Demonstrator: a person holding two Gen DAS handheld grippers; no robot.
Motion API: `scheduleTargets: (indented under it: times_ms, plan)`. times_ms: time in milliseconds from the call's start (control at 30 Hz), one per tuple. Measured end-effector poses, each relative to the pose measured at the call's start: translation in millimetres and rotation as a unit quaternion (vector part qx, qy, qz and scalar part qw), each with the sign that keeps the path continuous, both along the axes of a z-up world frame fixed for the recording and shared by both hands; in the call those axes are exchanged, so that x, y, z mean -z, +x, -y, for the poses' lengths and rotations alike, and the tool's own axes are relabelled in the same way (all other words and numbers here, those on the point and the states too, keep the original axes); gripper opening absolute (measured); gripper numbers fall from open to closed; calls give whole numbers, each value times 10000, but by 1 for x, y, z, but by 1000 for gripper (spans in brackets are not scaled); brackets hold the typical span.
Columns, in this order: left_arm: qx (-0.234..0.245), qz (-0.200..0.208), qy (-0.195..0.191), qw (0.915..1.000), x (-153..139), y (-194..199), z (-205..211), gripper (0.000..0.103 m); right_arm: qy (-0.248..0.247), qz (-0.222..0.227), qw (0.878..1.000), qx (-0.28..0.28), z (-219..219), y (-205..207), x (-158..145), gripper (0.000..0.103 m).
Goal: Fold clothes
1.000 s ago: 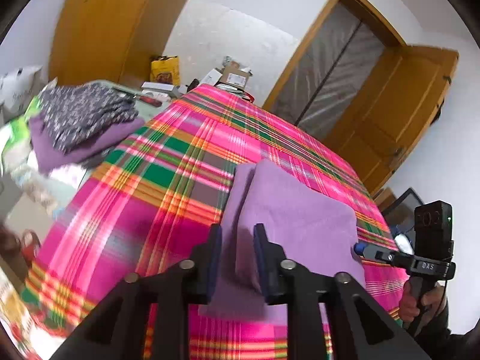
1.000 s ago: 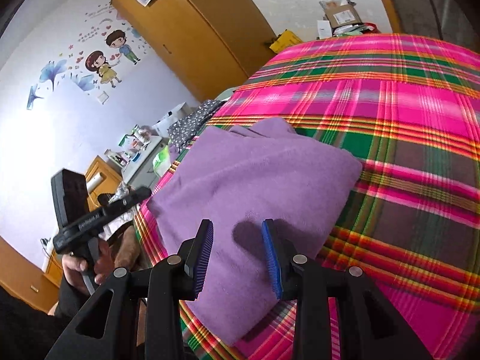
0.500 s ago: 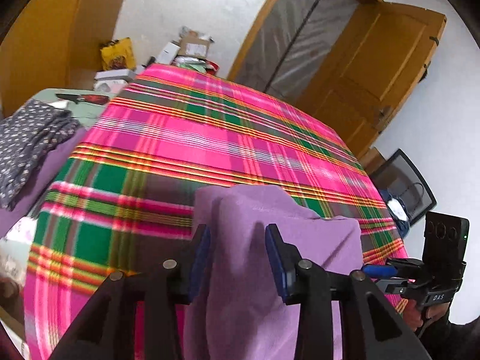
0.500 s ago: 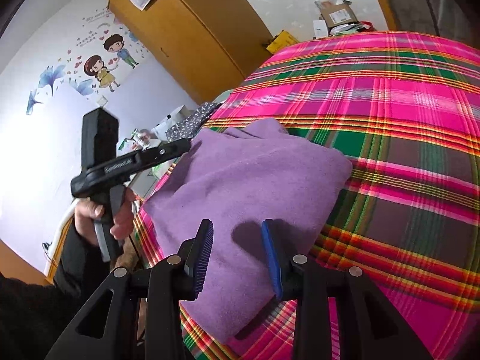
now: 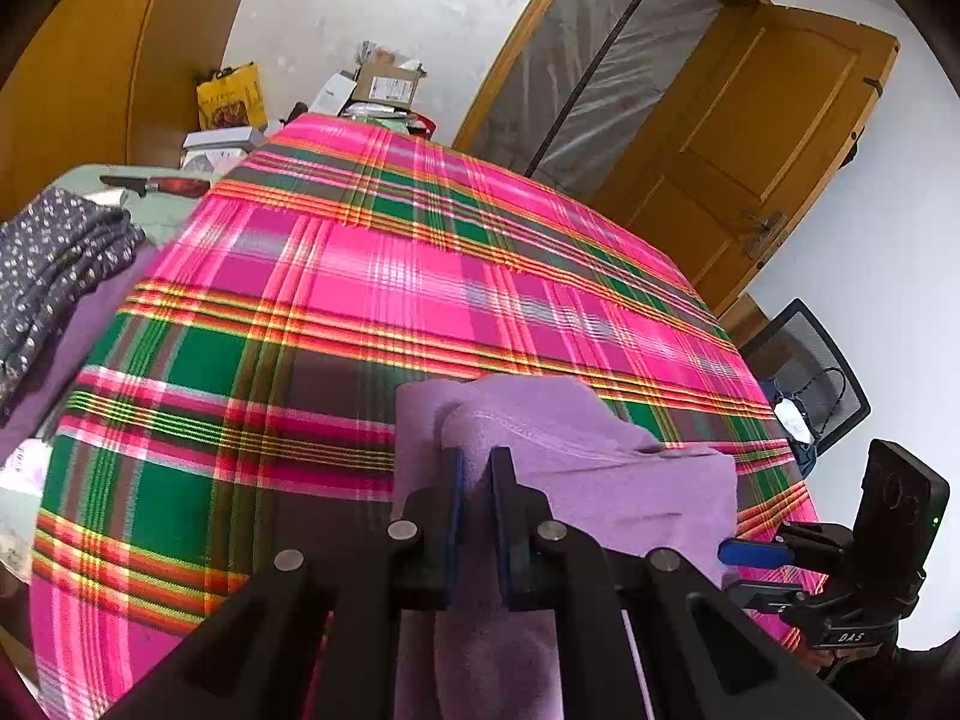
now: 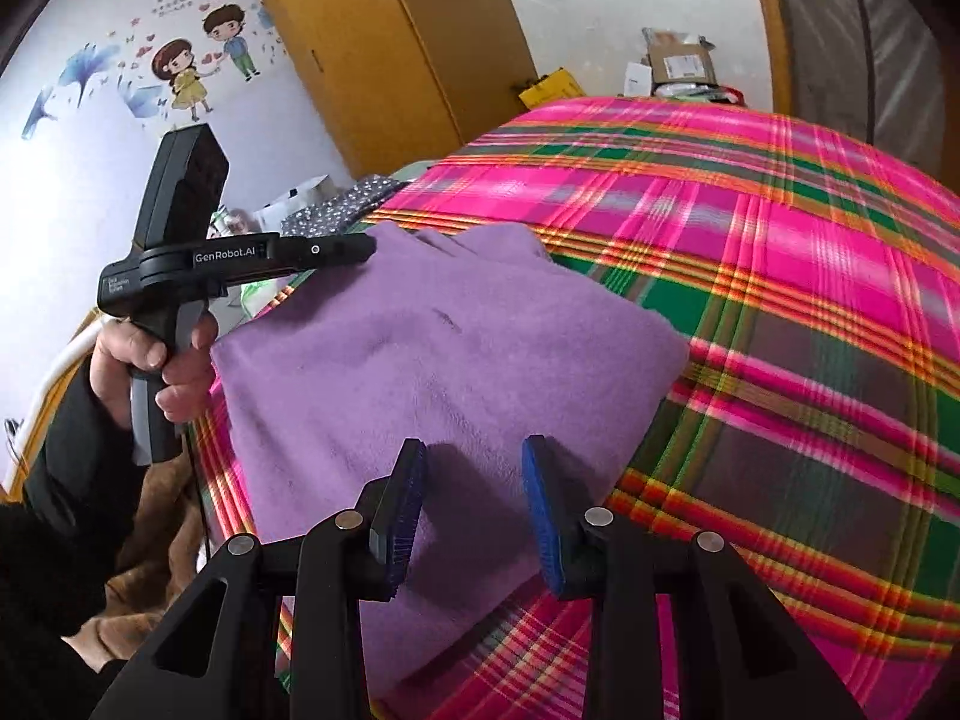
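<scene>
Pink, green and orange plaid cloth [image 5: 336, 312] is covering the table and filling most of both views; wooden doors [image 5: 744, 138] and a white wall are standing behind it, with cardboard boxes [image 5: 384, 81] piling up past the far edge.

Item 1: folded purple garment [image 6: 444, 360], lying on the plaid cloth at the near edge of the table, its thick folded layers facing the cameras.

Item 2: left gripper [image 5: 475, 474], clenching a raised fold of the purple garment between its blue pads; the fabric is bunching up between the jaws and draping down over them. In the right wrist view a hand [image 6: 156, 360] in a dark sleeve is gripping its handle at the garment's left corner.

Item 3: right gripper [image 6: 474, 480], hovering above the near part of the garment with its jaws standing apart, holding nothing and casting a shadow on the fabric.

Item 4: dark spotted clothing [image 5: 54, 258], resting folded on a purple layer at the left, well apart from the garment in work.

Item 5: cartoon wall stickers [image 6: 198, 54], showing on the left wall.
</scene>
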State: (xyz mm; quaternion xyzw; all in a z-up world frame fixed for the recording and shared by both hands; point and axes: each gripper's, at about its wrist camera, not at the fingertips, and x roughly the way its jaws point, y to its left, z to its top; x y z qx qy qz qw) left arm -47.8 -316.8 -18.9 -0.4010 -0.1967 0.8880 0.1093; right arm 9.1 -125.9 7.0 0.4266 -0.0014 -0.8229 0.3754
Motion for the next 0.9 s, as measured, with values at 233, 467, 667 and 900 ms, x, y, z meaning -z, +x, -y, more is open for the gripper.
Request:
scheduleTargets:
  times_ms: [233,467,667,900]
  plan:
    - [-142,-174,188,9996,-6,21,1,11,-238,-56,9997,80,-7,1,-10,34]
    - [-283,-691,-359,9966,-34,72,-22,11,-214,-339,9991,138,0,-11,-20,33]
    - [-346,-631,-536,9960,-27,93,-30,11,-118,-524,9985,63,23,-28,-22,31]
    - [-391,-229,-439,9980,8,98,-27,10,138,-321,9992,206,42,-58,-1,23]
